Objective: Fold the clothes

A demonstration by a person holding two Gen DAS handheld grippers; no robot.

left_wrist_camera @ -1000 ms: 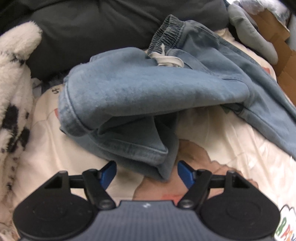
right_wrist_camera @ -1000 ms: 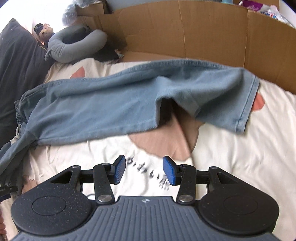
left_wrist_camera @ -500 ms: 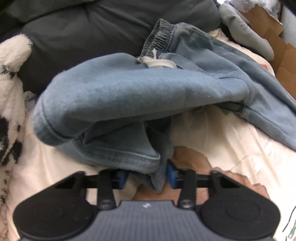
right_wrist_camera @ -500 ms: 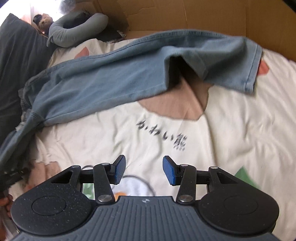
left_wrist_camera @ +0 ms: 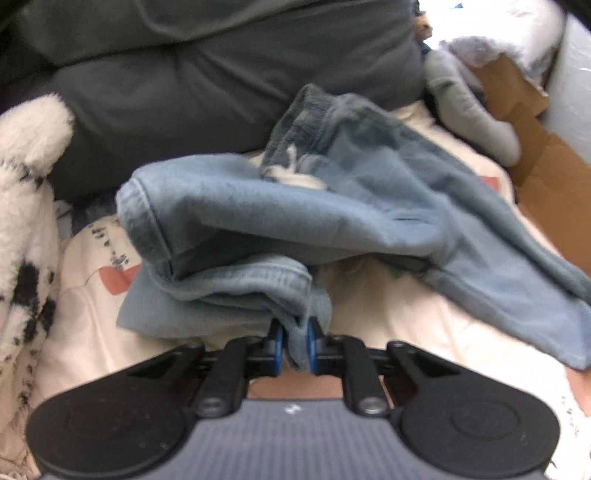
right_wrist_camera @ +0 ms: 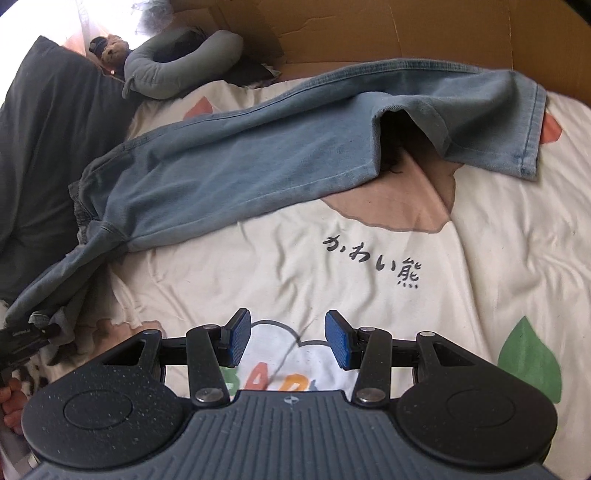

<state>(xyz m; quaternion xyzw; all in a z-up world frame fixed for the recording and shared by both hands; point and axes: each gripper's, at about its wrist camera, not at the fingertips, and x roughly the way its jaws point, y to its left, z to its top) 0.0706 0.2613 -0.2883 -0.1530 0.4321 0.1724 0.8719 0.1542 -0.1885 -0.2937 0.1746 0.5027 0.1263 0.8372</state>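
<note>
Light blue jeans (left_wrist_camera: pixel 280 221) lie on a cream printed bedsheet (right_wrist_camera: pixel 369 258). In the left wrist view my left gripper (left_wrist_camera: pixel 294 345) is shut on a bunched cuff of one folded-over leg, and the waistband with its white drawstring (left_wrist_camera: pixel 295 177) sits behind. In the right wrist view the other leg of the jeans (right_wrist_camera: pixel 295 147) stretches from left to upper right, its hem (right_wrist_camera: pixel 532 129) partly folded under. My right gripper (right_wrist_camera: pixel 288 341) hovers open over the sheet, well short of the jeans, with nothing between its blue pads.
A dark grey pillow (left_wrist_camera: pixel 207 74) lies behind the jeans. A fluffy black-and-white blanket (left_wrist_camera: pixel 26 206) is at the left. A grey neck pillow (right_wrist_camera: pixel 177 66) and cardboard panels (right_wrist_camera: pixel 406 29) border the far side. A hand (right_wrist_camera: pixel 11 402) shows at the lower left edge.
My left gripper closed on the jeans cuff and pulled it back and up. My right gripper drew away from the jeans, staying open, so more sheet shows before it.
</note>
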